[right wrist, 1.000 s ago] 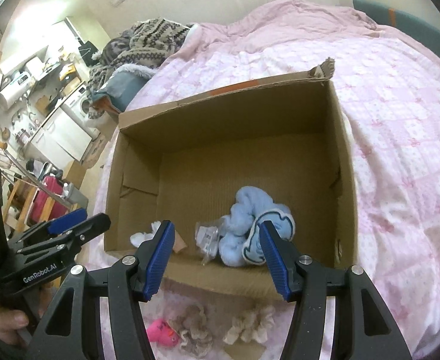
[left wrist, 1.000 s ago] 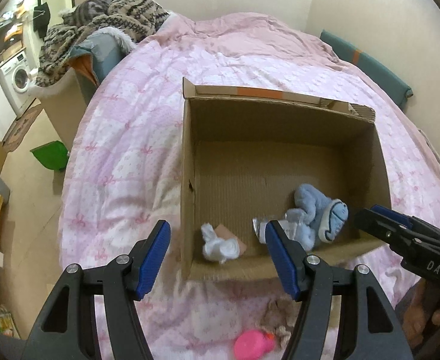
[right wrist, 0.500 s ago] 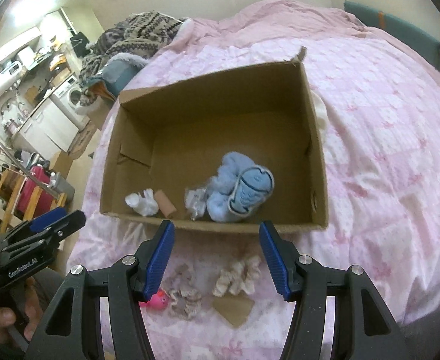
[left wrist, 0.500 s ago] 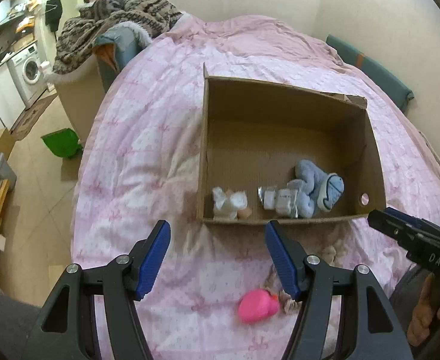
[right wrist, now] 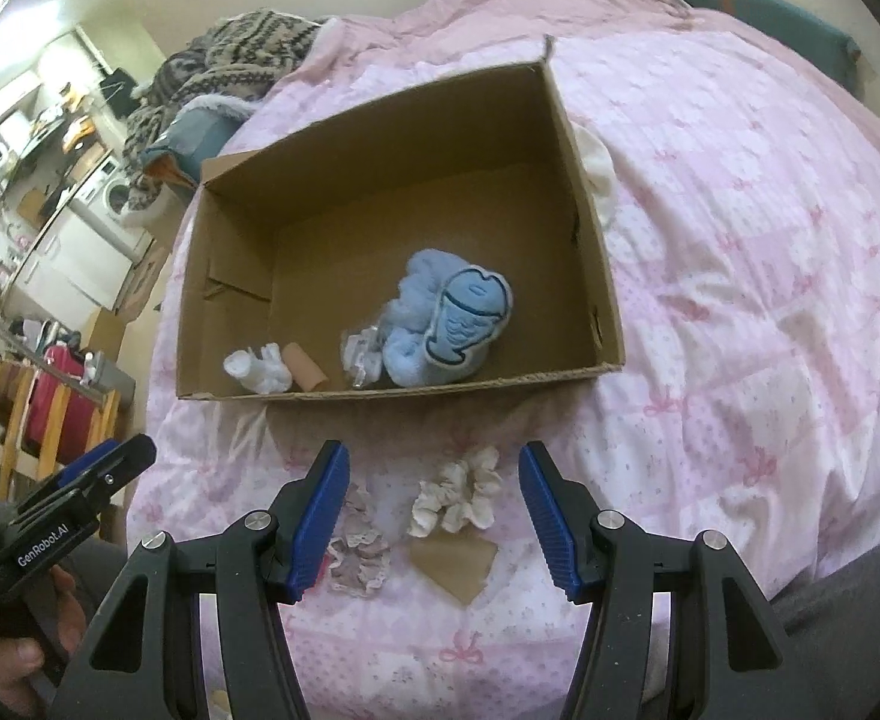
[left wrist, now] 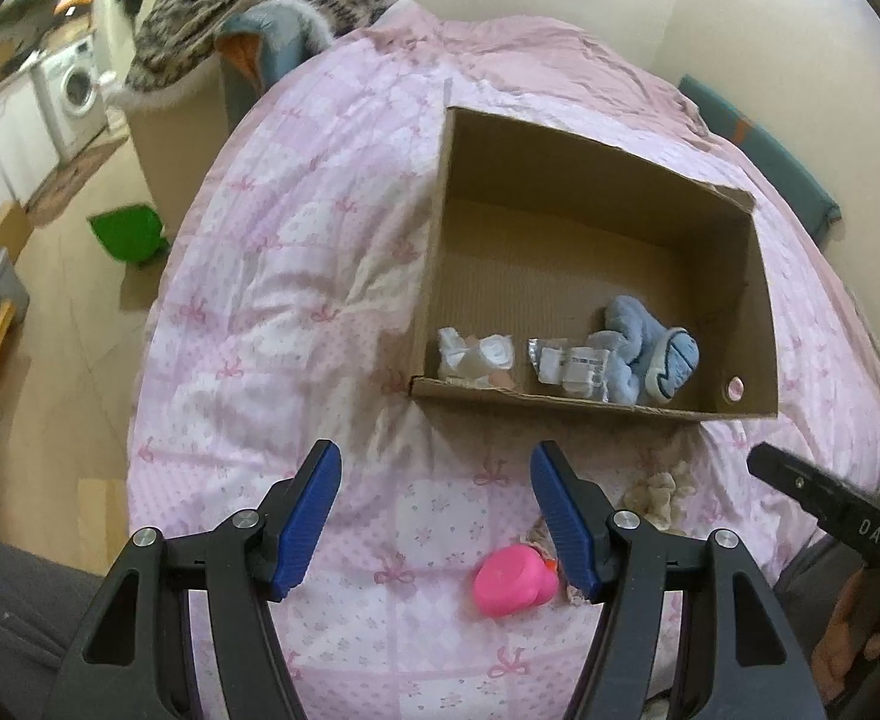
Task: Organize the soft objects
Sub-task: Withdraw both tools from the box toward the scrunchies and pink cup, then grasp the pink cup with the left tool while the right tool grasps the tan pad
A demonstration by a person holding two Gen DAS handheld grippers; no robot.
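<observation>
An open cardboard box (left wrist: pixel 559 405) (right wrist: pixel 212 276) sits on the pink bed. Inside lie a blue plush item (left wrist: pixel 649 354) (right wrist: pixel 445 318), a white rolled sock (left wrist: pixel 475 354) (right wrist: pixel 257 372), a clear packet (left wrist: pixel 565 363) and a tan roll (right wrist: pixel 305 366). In front of the box lie a cream scrunchie (right wrist: pixel 457 498) (left wrist: pixel 658 492), a pinkish lace scrunchie (right wrist: pixel 359 561) and a pink toy (left wrist: pixel 511 579). My left gripper (left wrist: pixel 434 516) is open and empty above the quilt. My right gripper (right wrist: pixel 431 519) is open and empty above the cream scrunchie.
A brown cardboard scrap (right wrist: pixel 454 561) lies below the cream scrunchie. A patterned blanket pile (left wrist: pixel 260 6) lies at the bed's far left. The floor with a green object (left wrist: pixel 128 234) is left of the bed. A teal cushion (left wrist: pixel 763 150) lines the right wall.
Both grippers have pulled back and up from the box, staying open. The box looks smaller, and the scrunchies and pink toy in front of it have come into fuller view.
</observation>
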